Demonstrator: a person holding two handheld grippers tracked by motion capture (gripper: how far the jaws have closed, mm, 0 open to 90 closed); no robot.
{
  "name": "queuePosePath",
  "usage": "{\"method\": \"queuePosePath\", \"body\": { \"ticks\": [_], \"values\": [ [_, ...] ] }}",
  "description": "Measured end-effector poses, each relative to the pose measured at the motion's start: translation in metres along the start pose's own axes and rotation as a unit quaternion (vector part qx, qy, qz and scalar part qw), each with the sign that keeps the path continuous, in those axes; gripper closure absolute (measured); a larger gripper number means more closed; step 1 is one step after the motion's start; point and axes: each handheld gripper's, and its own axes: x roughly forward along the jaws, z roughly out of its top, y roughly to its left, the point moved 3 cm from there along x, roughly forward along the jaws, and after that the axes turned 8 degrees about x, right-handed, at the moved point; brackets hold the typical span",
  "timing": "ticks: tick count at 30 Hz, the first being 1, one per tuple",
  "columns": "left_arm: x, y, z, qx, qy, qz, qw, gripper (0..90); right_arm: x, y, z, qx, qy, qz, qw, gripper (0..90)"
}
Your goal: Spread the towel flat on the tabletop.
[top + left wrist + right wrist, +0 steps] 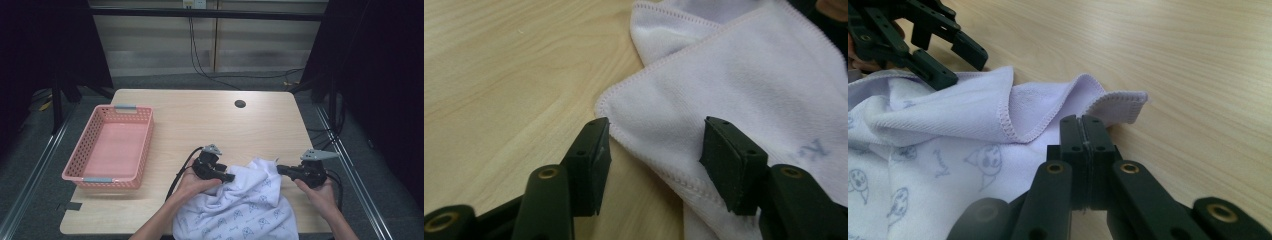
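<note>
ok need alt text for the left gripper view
The left gripper is open, its two black jaws standing either side of the stitched corner of a white towel without pressing it. The towel lies folded on a light wood table, with a faint blue print at its right.

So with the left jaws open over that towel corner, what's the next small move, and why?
Probably ease the left gripper a little forward and close it on the towel corner. Its jaws stand apart with the stitched corner lying between them, pads not pressing. The right gripper looks already shut at the other edge, so a second hold would let both hands lift or fold the cloth.
</note>
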Motion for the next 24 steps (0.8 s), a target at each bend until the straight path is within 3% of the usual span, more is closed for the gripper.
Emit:
{"method": "queuePosePath", "body": {
  "ticks": [7,10,12,14,18,24],
  "values": [
    [0.005,-0.009,0.003,0.022,0.006,-0.014,0.9996,41.7,0.001,0.002,0.0,-0.002,0.001,0.003,1.0,89.4],
    [0.002,-0.014,0.005,0.033,-0.004,-0.015,0.9993,42.3,0.002,0.002,0.001,-0.004,0.002,0.005,1.0,89.4],
    [-0.004,-0.014,0.008,0.029,-0.015,-0.013,0.9994,42.0,0.002,0.003,0.001,-0.006,0.001,0.005,1.0,89.4],
    [-0.009,-0.013,0.01,0.018,-0.03,-0.024,0.9991,41.3,0.001,0.003,0.0,-0.005,0.002,0.004,1.0,89.4],
    [0.001,-0.014,0.009,0.033,-0.009,0.001,0.9994,40.0,0.002,0.003,0.001,-0.006,0.002,0.006,1.0,89.4],
    [0.018,-0.011,0.012,0.039,0.009,0.009,0.9992,39.3,0.004,0.004,0.001,-0.009,0.005,0.01,0.9999,89.3]
  ]
}}
